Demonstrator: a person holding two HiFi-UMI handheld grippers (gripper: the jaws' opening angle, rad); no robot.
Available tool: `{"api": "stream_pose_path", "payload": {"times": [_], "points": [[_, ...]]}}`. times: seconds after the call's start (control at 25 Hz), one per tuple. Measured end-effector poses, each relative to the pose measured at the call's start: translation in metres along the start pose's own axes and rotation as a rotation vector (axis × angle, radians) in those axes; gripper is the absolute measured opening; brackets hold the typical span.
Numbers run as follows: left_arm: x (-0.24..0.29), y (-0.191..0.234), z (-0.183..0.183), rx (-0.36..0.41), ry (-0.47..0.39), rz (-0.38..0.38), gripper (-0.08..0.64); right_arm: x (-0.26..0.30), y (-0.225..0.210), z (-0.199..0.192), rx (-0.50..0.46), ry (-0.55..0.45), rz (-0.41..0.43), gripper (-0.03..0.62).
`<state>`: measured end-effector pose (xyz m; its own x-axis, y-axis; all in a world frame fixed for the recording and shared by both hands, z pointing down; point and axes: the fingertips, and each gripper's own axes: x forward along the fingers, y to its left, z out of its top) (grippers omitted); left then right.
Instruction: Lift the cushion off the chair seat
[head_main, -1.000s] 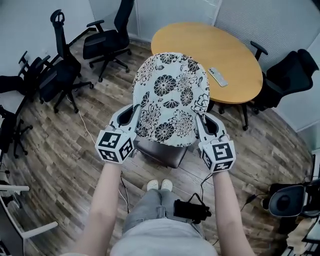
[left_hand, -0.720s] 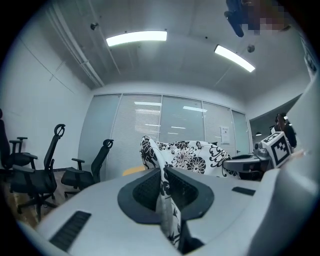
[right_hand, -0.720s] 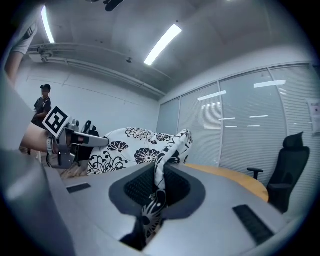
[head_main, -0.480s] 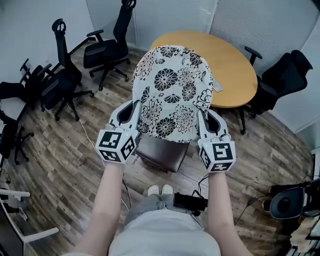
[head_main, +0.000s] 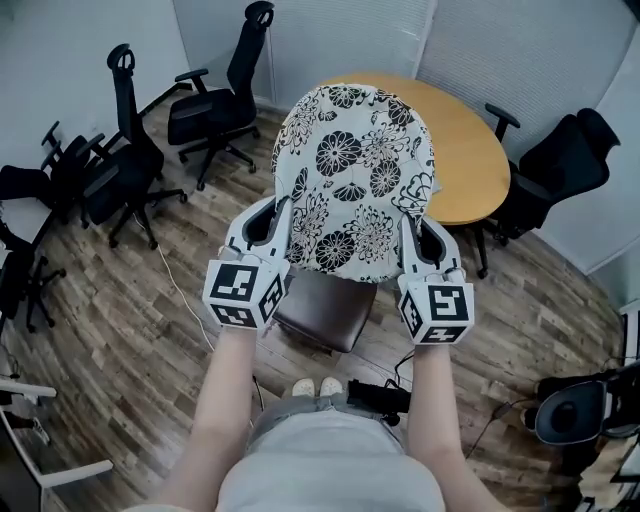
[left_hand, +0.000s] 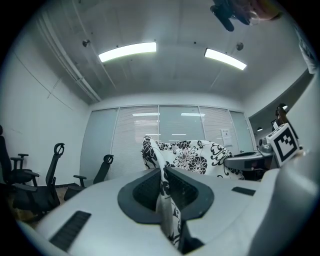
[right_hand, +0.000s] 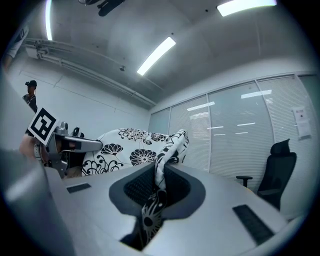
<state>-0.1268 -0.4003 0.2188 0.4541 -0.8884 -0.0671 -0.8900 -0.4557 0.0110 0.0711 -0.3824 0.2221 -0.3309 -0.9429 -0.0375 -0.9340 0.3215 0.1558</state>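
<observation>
The white cushion (head_main: 355, 180) with black flower print hangs in the air, held at its near edge from both sides. My left gripper (head_main: 276, 228) is shut on its left edge and my right gripper (head_main: 414, 235) on its right edge. The brown chair seat (head_main: 325, 312) shows bare below, well apart from the cushion. In the left gripper view the fabric edge is pinched between the jaws of the left gripper (left_hand: 163, 187), and the cushion (left_hand: 187, 155) spreads away beyond. In the right gripper view the right gripper (right_hand: 158, 186) clamps a fold of the cushion (right_hand: 127, 145).
A round wooden table (head_main: 480, 160) stands just behind the cushion. Black office chairs stand at the left (head_main: 115, 165), back left (head_main: 215, 95) and right (head_main: 555, 165). A white cable (head_main: 185, 295) runs over the wood floor. The person's feet (head_main: 315, 386) are close to the seat.
Both grippers have risen together with the cushion in them. The cushion now hangs higher above the brown seat, and more of the seat shows.
</observation>
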Motion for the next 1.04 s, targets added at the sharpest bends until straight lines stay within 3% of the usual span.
{"api": "stream_pose_path", "payload": {"times": [0.36, 0.8, 1.04], "points": [[0.009, -0.018, 0.019, 0.056, -0.026, -0.011, 0.032, 0.002, 0.001, 0.016, -0.013, -0.032, 0.010, 0.051], [-0.008, -0.017, 0.022, 0.044, -0.065, 0.038, 0.032, -0.007, 0.012, 0.020, -0.046, -0.060, 0.006, 0.051], [0.016, -0.027, 0.035, 0.055, -0.063, 0.051, 0.034, 0.006, -0.012, 0.027, -0.050, -0.058, 0.020, 0.051]]}}
